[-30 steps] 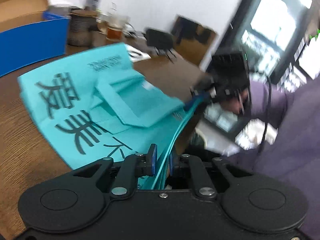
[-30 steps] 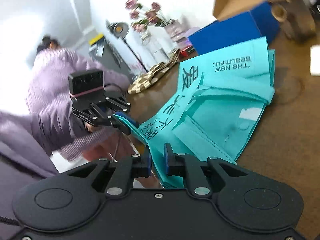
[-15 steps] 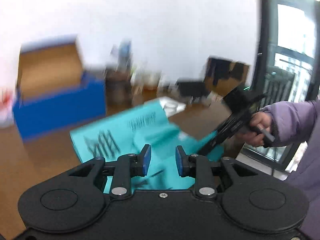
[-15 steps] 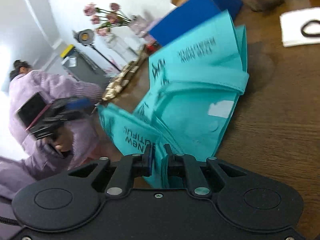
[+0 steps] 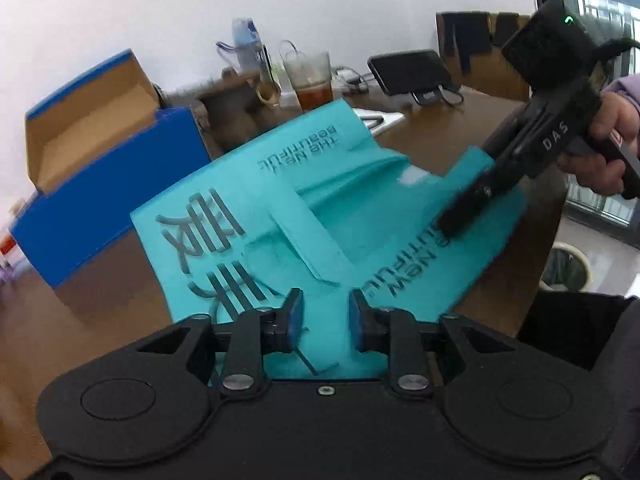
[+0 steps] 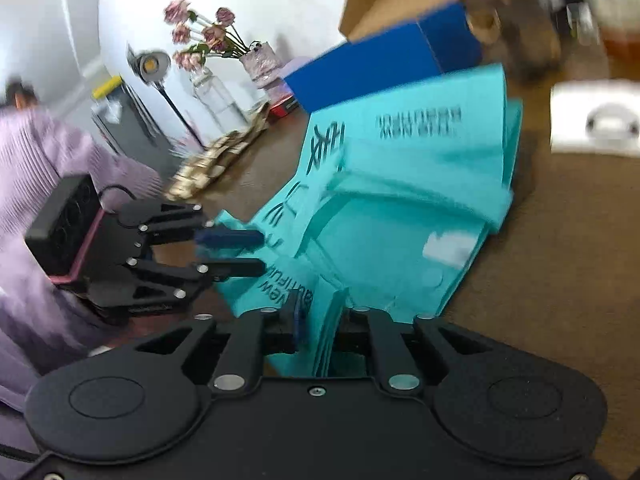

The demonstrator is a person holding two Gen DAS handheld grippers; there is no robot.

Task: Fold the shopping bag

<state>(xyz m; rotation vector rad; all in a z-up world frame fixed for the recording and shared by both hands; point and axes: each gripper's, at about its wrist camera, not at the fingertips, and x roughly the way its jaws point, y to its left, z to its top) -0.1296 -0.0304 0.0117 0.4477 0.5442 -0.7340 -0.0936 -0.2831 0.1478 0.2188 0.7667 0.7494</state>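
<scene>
Left gripper (image 5: pixel 323 316) with jaws parted, hovering over the near edge of the teal shopping bag (image 5: pixel 320 216), gripping nothing. Bag spread on the brown table (image 5: pixel 100 300), its near right portion folded back over itself, print showing. To the left, blue cardboard box (image 5: pixel 108 184) just beside the bag's left edge; behind, a cup of brown drink (image 5: pixel 312 84) and a dark phone on a stand (image 5: pixel 412 70) near the far edge. Bare wood left of the bag, and a narrow strip on the right up to the table edge. Right gripper (image 6: pixel 318 312) with jaws close together, clamped on the folded layers at the bag's (image 6: pixel 400 208) near edge. Further right, a white sheet (image 6: pixel 596 124) on bare wood.
</scene>
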